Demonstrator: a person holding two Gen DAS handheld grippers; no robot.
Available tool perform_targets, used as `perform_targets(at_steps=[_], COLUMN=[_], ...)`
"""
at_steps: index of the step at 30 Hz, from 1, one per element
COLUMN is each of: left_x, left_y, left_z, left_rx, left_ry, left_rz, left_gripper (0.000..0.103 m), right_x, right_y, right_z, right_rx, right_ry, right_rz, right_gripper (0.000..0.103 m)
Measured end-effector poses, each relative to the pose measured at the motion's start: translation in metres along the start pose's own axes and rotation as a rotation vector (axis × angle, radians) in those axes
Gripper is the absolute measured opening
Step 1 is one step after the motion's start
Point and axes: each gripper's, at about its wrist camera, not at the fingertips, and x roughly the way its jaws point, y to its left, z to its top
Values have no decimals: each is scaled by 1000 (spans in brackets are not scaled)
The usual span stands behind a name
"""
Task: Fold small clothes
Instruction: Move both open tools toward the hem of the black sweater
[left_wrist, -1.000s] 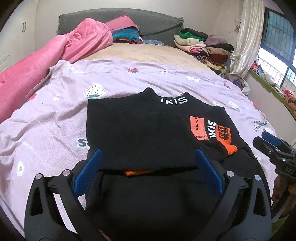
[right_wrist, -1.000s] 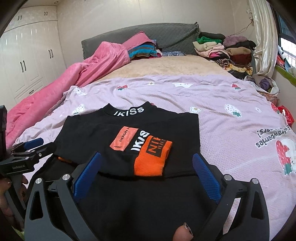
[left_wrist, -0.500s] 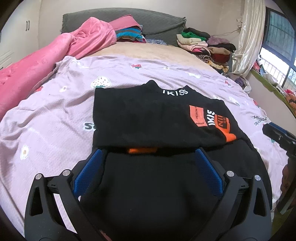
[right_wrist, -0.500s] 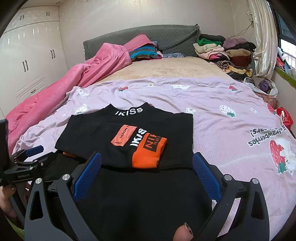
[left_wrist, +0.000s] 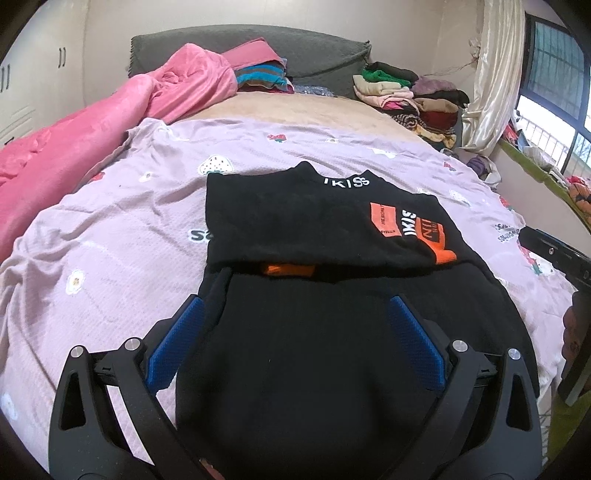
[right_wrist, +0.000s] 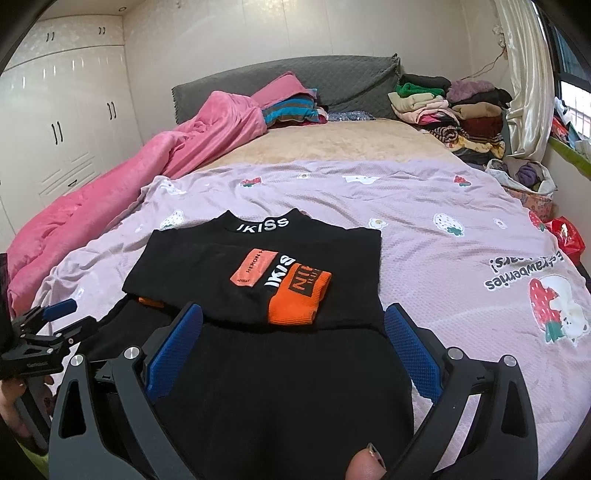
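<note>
Here's the black top (left_wrist: 295, 229), lying flat on the lilac strawberry-print sheet (left_wrist: 110, 229) toward the near edge of the bed, collar pointing at the headboard (right_wrist: 295, 79). White lettering runs across the collar, and an orange-cuffed sleeve (right_wrist: 297, 291) is folded in across the chest, resting on the upper half. A second scrap of orange (left_wrist: 288, 269) peeks out from under the folded-over layer on the other side. The lower half of the garment spreads toward the cameras in one dark sheet.

The left gripper (left_wrist: 295, 345) is spread wide, blue pads (left_wrist: 175, 347) apart over the near part of the top, nothing between them; whether they touch the cloth I cannot tell. The right gripper (right_wrist: 293, 349) is the same story: wide apart, blue pads (right_wrist: 412, 350) flanking the lower half of the garment, holding nothing. In the right wrist view the left gripper shows at the near left corner, just beside the garment's side edge, a hand (right_wrist: 14, 410) wrapped on its handle. A fingertip (right_wrist: 364, 465) pokes into the bottom of that same view.

Farther up the bed, a pink blanket (right_wrist: 122, 184) is heaped along the left edge, and a pile of folded clothes (right_wrist: 450, 110) sits at the far right corner beside the curtain (right_wrist: 528, 74).
</note>
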Motion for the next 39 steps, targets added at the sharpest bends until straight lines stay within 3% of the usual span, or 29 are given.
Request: perform_targets(at_steps=[17,39], left_x=[-27,-40], left_y=[12,40], left_z=[-26,-62], left_rx=[-20,-87], left_ry=[14,96], left_rz=[41,97], left_gripper=[93,93], right_x=[-22,-33], right_y=[-9,-21], right_z=[-20,-54], right_rx=[-15,-24], right_ry=[22,92], right_rz=[-5,-4], right_gripper=[98,98])
